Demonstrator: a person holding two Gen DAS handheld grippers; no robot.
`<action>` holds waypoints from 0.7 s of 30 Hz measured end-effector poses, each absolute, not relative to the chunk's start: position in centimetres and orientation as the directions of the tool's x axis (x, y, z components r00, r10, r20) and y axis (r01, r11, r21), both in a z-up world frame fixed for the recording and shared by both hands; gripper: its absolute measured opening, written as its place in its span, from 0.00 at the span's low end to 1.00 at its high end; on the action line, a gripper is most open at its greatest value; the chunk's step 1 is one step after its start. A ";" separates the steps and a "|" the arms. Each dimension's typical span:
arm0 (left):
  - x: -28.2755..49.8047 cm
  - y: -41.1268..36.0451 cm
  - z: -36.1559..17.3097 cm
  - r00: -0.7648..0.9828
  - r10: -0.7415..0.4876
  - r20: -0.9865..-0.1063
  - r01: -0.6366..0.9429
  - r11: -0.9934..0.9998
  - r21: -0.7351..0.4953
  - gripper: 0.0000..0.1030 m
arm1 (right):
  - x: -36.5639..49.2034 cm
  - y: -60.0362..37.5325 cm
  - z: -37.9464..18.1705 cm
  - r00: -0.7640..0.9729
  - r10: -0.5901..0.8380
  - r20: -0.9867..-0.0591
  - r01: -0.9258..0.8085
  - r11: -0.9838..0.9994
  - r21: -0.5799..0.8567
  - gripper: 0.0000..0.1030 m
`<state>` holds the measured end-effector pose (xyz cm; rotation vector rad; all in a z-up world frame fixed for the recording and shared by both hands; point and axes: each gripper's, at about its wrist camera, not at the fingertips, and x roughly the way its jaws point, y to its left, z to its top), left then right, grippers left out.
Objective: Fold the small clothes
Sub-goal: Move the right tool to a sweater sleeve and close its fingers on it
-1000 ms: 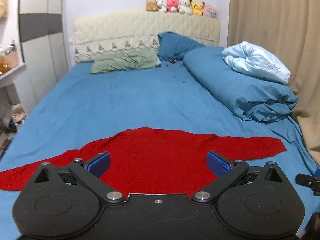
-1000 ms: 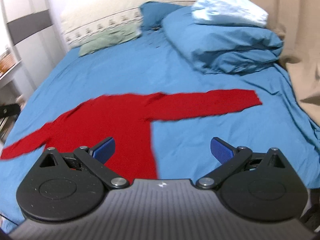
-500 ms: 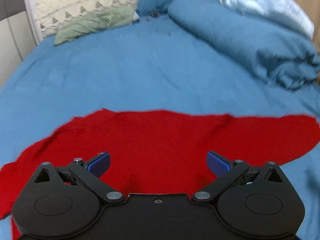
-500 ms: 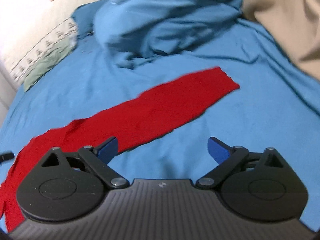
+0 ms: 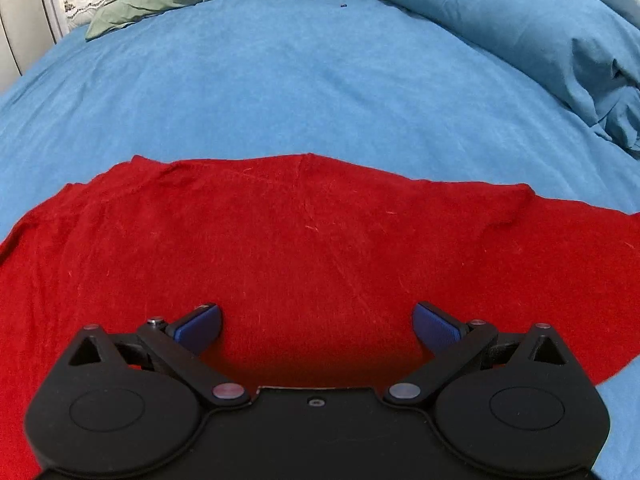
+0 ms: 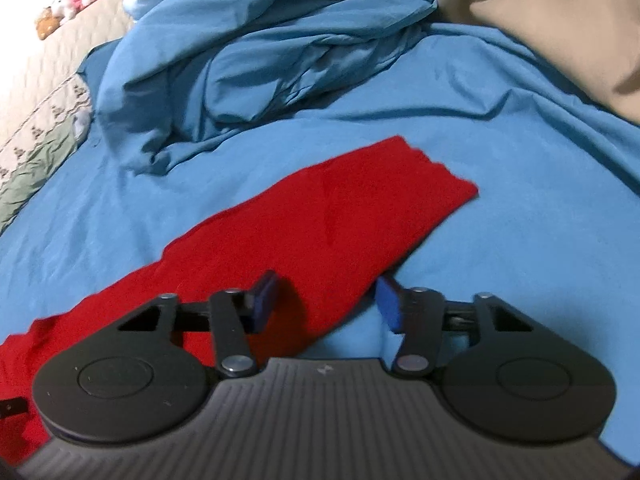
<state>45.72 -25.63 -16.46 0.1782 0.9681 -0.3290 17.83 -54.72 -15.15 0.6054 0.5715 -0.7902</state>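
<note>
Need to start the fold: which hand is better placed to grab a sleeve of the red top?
Right. The right gripper has its open jaws either side of the sleeve. The left gripper hangs open over the middle of the red top, away from any edge.

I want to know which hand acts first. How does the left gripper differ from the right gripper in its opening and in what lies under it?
The left gripper is wide open; the right gripper is narrower, but open too. The left is over the broad body of the red sweater; the right straddles one sleeve. Both have blue pads and hold nothing.
</note>
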 end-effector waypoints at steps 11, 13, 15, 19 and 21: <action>45.3 -21.5 -13.2 0.590 -0.251 -0.767 0.398 0.917 0.006 1.00 | 21.0 -53.3 -10.2 0.661 -0.444 -0.605 0.704 0.645 0.295 0.20; 44.8 -19.1 -11.4 0.617 -0.275 -0.737 0.407 0.914 -0.001 1.00 | 22.8 -50.8 -7.1 0.735 -0.392 -0.554 0.615 0.730 0.299 0.20; 44.6 -16.3 -9.7 0.640 -0.271 -0.719 0.387 0.922 -0.003 1.00 | 25.2 -47.3 -4.0 0.811 -0.313 -0.495 0.501 0.807 0.311 0.20; 44.0 -10.2 -7.9 0.642 -0.294 -0.708 0.350 0.934 -0.070 1.00 | 30.8 -38.4 -0.3 0.910 -0.075 -0.408 0.243 0.894 0.377 0.20; 43.6 -7.3 -7.8 0.659 -0.266 -0.704 0.305 0.949 -0.073 1.00 | 33.8 -32.9 -0.7 0.919 0.071 -0.388 0.099 0.911 0.400 0.20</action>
